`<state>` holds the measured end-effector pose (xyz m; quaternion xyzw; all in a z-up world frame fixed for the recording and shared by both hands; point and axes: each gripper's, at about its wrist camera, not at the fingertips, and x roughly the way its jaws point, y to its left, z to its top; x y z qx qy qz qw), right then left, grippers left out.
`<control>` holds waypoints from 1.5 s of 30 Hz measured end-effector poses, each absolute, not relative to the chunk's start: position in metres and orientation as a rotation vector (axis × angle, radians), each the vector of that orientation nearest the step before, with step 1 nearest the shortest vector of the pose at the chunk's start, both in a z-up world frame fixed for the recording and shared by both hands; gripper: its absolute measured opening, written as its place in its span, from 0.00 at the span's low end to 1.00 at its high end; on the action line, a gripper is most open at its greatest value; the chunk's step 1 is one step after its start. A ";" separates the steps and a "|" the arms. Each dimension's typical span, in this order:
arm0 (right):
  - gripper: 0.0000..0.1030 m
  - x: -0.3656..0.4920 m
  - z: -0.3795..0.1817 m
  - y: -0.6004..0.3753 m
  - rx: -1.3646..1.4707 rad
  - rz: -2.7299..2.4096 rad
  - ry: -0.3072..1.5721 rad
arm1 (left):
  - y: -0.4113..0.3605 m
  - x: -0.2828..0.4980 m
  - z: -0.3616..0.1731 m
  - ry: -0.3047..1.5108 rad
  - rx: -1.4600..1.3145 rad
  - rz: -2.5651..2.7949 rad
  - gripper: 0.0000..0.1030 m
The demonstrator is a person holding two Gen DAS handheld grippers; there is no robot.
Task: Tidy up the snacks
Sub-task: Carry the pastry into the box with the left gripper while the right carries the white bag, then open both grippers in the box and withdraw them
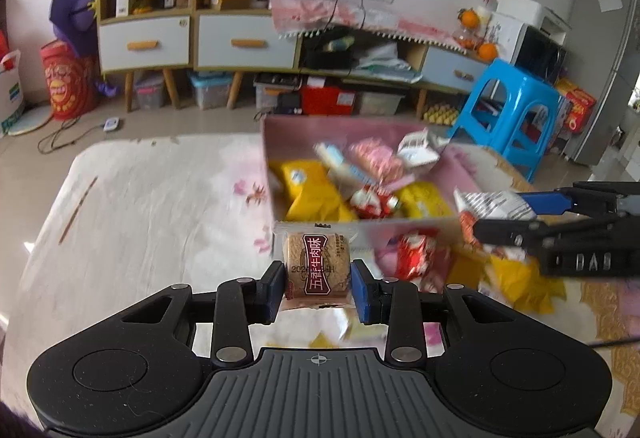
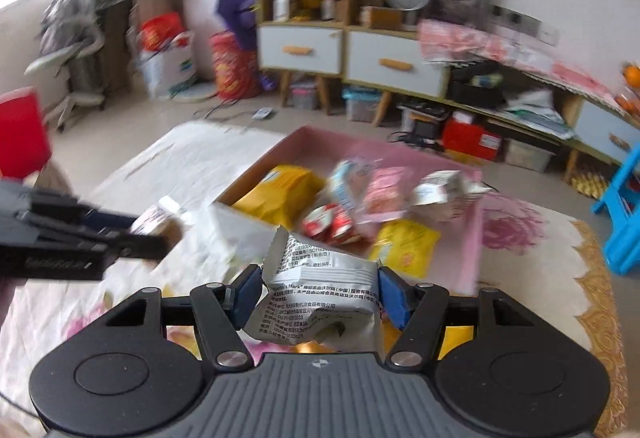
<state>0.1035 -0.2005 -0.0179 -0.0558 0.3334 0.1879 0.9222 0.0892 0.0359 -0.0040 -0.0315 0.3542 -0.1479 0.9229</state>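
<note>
Floral cloth-covered table (image 1: 132, 198) in a cluttered living room, cabinets (image 1: 192, 38) along the far wall, blue stool (image 1: 508, 110) at far right. Pink box (image 1: 348, 130), open-topped, sits on the far right part of the table, holding yellow, pink, white and red snack packets; its near wall lies just beyond both grippers. Bare cloth runs wide to the left of the box; loose red and yellow packets (image 1: 416, 258) crowd the near right. Left gripper (image 1: 319, 284), tilted downward, blue pads pinching a brown biscuit packet (image 1: 319, 270) raised before the box's near edge. Right gripper (image 2: 320, 294), likewise tilted down, pads clamped on a crumpled white-and-silver packet (image 2: 320, 302), close beside the left gripper, nearside of the box.
</note>
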 end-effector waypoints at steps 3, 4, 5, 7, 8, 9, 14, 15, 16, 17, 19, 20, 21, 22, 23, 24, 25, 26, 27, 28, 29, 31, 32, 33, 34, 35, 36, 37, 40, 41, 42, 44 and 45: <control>0.52 0.116 -0.012 -0.223 -0.049 0.330 0.670 | 0.028 0.096 0.000 0.712 -0.067 -0.306 0.32; 0.52 0.120 -0.013 -0.229 -0.029 0.313 0.670 | 0.025 0.099 0.000 0.711 -0.072 -0.305 0.32; 0.52 0.124 -0.014 -0.236 -0.009 0.295 0.676 | 0.022 0.101 -0.001 0.713 -0.080 -0.302 0.32; 0.52 0.133 -0.017 -0.247 0.022 0.265 0.698 | 0.017 0.106 -0.003 0.728 -0.095 -0.299 0.32; 0.53 0.138 -0.019 -0.252 0.036 0.251 0.708 | 0.013 0.110 -0.004 0.731 -0.093 -0.297 0.32; 0.53 0.143 -0.021 -0.257 0.053 0.237 0.717 | 0.010 0.113 -0.006 0.731 -0.084 -0.292 0.32; 0.53 0.157 -0.031 -0.275 0.166 0.182 0.725 | -0.003 0.142 -0.008 0.732 -0.077 -0.261 0.32; 0.53 0.160 -0.032 -0.279 0.187 0.179 0.723 | -0.005 0.150 -0.009 0.734 -0.079 -0.255 0.32; 0.53 0.164 -0.034 -0.282 0.212 0.178 0.722 | -0.007 0.157 -0.010 0.734 -0.074 -0.249 0.32; 0.53 0.166 -0.035 -0.286 0.233 0.182 0.720 | -0.010 0.163 -0.010 0.732 -0.063 -0.244 0.32; 0.53 0.171 -0.040 -0.286 0.277 0.196 0.725 | -0.015 0.175 -0.011 0.718 -0.035 -0.231 0.32; 0.53 0.173 -0.041 -0.285 0.290 0.203 0.729 | -0.017 0.183 -0.011 0.712 -0.022 -0.223 0.32; 0.53 0.176 -0.043 -0.283 0.299 0.211 0.732 | -0.020 0.191 -0.012 0.709 -0.010 -0.213 0.32; 0.53 0.178 -0.043 -0.281 0.300 0.217 0.734 | -0.022 0.199 -0.013 0.711 -0.001 -0.201 0.32; 0.53 0.180 -0.044 -0.278 0.295 0.221 0.737 | -0.023 0.208 -0.015 0.716 0.006 -0.188 0.32; 0.53 0.182 -0.045 -0.275 0.290 0.220 0.738 | -0.023 0.217 -0.016 0.723 0.006 -0.178 0.32; 0.53 0.184 -0.045 -0.275 0.290 0.219 0.740 | -0.023 0.226 -0.018 0.735 0.002 -0.171 0.32; 0.53 0.184 -0.047 -0.274 0.294 0.220 0.741 | -0.022 0.235 -0.021 0.749 -0.008 -0.160 0.32; 0.53 0.185 -0.048 -0.272 0.292 0.223 0.743 | -0.022 0.241 -0.024 0.759 -0.017 -0.151 0.32; 0.53 0.186 -0.048 -0.272 0.284 0.226 0.745 | -0.021 0.247 -0.027 0.767 -0.025 -0.144 0.32; 0.53 0.186 -0.049 -0.270 0.275 0.226 0.744 | -0.020 0.253 -0.030 0.775 -0.030 -0.136 0.32; 0.54 0.189 -0.050 -0.272 0.277 0.229 0.745 | -0.020 0.261 -0.034 0.777 -0.025 -0.123 0.32; 0.54 0.190 -0.051 -0.272 0.286 0.230 0.745 | -0.020 0.264 -0.035 0.778 -0.023 -0.118 0.32; 0.54 0.191 -0.051 -0.273 0.295 0.230 0.744 | -0.021 0.266 -0.036 0.779 -0.022 -0.113 0.32; 0.53 0.191 -0.052 -0.274 0.301 0.228 0.742 | -0.021 0.268 -0.037 0.780 -0.021 -0.110 0.32; 0.54 0.192 -0.052 -0.275 0.306 0.225 0.740 | -0.022 0.271 -0.037 0.783 -0.019 -0.107 0.32; 0.54 0.192 -0.052 -0.275 0.310 0.225 0.738 | -0.022 0.273 -0.039 0.783 -0.019 -0.103 0.32; 0.53 0.193 -0.053 -0.275 0.311 0.225 0.734 | -0.023 0.274 -0.039 0.784 -0.017 -0.102 0.32; 0.53 0.193 -0.053 -0.275 0.305 0.223 0.726 | -0.026 0.279 -0.041 0.784 -0.006 -0.096 0.32; 0.53 0.193 -0.053 -0.275 0.305 0.223 0.722 | -0.027 0.278 -0.042 0.783 -0.005 -0.096 0.32; 0.53 0.192 -0.053 -0.275 0.306 0.223 0.713 | -0.027 0.278 -0.041 0.779 -0.004 -0.093 0.35; 0.60 0.190 -0.049 -0.277 0.313 0.219 0.682 | -0.026 0.278 -0.040 0.784 -0.003 -0.100 0.46; 0.70 0.190 -0.047 -0.278 0.317 0.212 0.673 | -0.026 0.277 -0.039 0.782 -0.002 -0.102 0.58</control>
